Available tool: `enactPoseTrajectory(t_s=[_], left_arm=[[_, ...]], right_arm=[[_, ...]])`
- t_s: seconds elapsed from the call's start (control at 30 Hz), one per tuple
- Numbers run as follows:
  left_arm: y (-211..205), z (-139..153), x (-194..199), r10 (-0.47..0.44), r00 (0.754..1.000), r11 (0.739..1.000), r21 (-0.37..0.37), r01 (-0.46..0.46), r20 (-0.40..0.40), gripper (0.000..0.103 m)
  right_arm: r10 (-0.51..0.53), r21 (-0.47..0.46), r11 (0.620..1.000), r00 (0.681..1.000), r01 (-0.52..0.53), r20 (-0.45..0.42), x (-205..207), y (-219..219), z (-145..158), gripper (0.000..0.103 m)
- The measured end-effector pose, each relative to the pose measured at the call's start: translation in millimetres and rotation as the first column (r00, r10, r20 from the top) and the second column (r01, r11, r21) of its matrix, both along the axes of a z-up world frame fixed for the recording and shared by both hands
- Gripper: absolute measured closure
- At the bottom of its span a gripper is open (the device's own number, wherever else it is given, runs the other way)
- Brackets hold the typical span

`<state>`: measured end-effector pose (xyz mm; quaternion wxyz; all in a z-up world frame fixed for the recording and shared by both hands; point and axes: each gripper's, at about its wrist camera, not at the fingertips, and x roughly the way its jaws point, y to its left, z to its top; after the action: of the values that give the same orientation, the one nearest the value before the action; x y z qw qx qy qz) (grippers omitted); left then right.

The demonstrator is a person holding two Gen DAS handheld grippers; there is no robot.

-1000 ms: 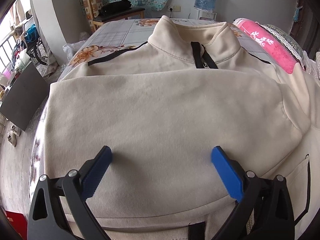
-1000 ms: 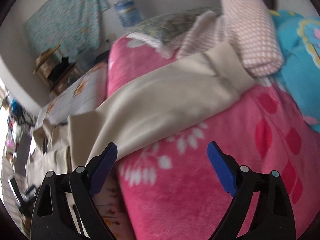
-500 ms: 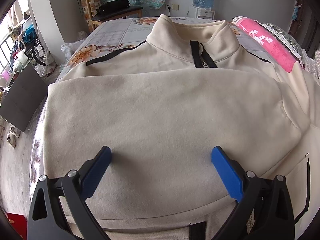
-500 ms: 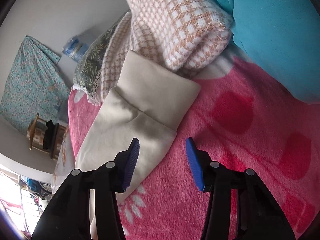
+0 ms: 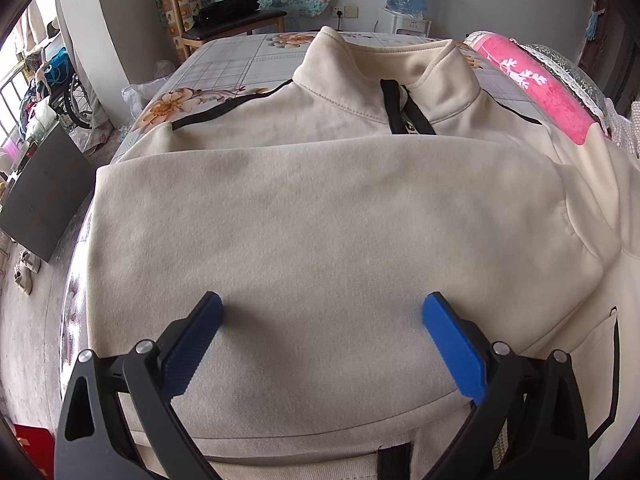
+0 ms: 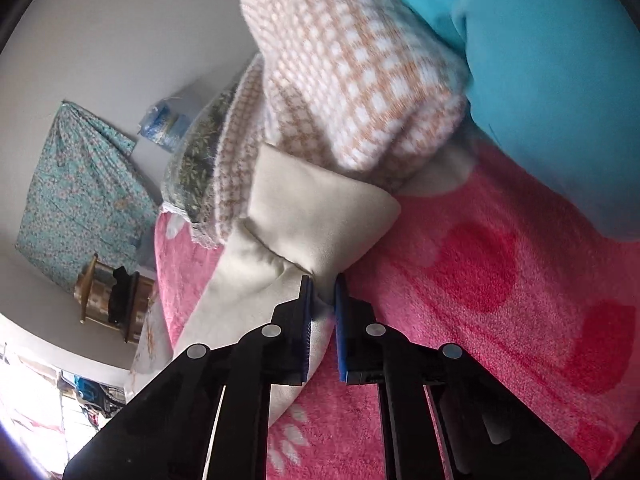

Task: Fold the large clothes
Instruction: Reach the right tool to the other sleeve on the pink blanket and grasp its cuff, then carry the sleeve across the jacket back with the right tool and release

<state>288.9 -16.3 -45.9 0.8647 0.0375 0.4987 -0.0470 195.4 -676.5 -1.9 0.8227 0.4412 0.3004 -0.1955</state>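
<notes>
A cream fleece zip-neck sweatshirt (image 5: pixel 320 208) lies spread on a floral bed (image 5: pixel 224 68). The left gripper (image 5: pixel 322 312) hovers wide open over its folded body. The right gripper (image 6: pixel 322 292) pinches the sweatshirt's sleeve cuff (image 6: pixel 316 216) on a pink blanket (image 6: pixel 480 288).

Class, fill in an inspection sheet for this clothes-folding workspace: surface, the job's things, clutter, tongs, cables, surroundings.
Surface: bed with floral sheet.
Job's things: cream sweatshirt spread flat, one sleeve folded across its front; the other sleeve's cuff lies on the pink blanket.
Clutter: checked blanket roll, blue pillow.
Tongs: left tongs open above the sweatshirt; right tongs shut on the sleeve beside the cuff.
Cables: nothing seen.
Surroundings: wooden chair, water dispenser, floral wall cloth.
</notes>
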Motion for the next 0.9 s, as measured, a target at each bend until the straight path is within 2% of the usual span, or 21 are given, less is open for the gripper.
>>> enactPoseTrajectory(t_s=[0.1,0.23,0.4,0.53,0.7,0.77,0.9], left_arm=[[0,0,0,-0.001,1.0,1.0,0.0,0.001,0.001,0.005],[1,1,-1,0.005,1.0,1.0,-0.006,-0.005,0.017,0.004],[4,5,1,0.036,0.999,0.999,-0.035,-0.035,0.029,0.005],[20,22,-6,0.085,0.995,0.992,-0.102,-0.079,0.058,0.014],[46,40,-24,0.103,0.993,0.985,-0.148,-0.094,0.058,0.035],[59,44,-33,0.105,0.994,0.98,-0.171,-0.097,0.038,0.047],[86,50,-53,0.096,0.995,0.972,-0.216,-0.088,0.025,0.058]], right_arm=[[0.038,-0.093,0.995,0.998,-0.033,0.054,-8,14,36,0.095],[0.117,-0.231,0.969,0.984,-0.084,0.132,-14,44,96,0.096],[0.238,-0.382,0.913,0.948,-0.144,0.21,-17,100,168,0.096],[0.354,-0.477,0.854,0.905,-0.209,0.237,-12,159,206,0.096],[0.504,-0.56,0.772,0.827,-0.301,0.251,8,241,233,0.096],[0.563,-0.583,0.739,0.785,-0.338,0.26,14,275,238,0.096],[0.691,-0.623,0.651,0.68,-0.435,0.247,32,351,231,0.096]])
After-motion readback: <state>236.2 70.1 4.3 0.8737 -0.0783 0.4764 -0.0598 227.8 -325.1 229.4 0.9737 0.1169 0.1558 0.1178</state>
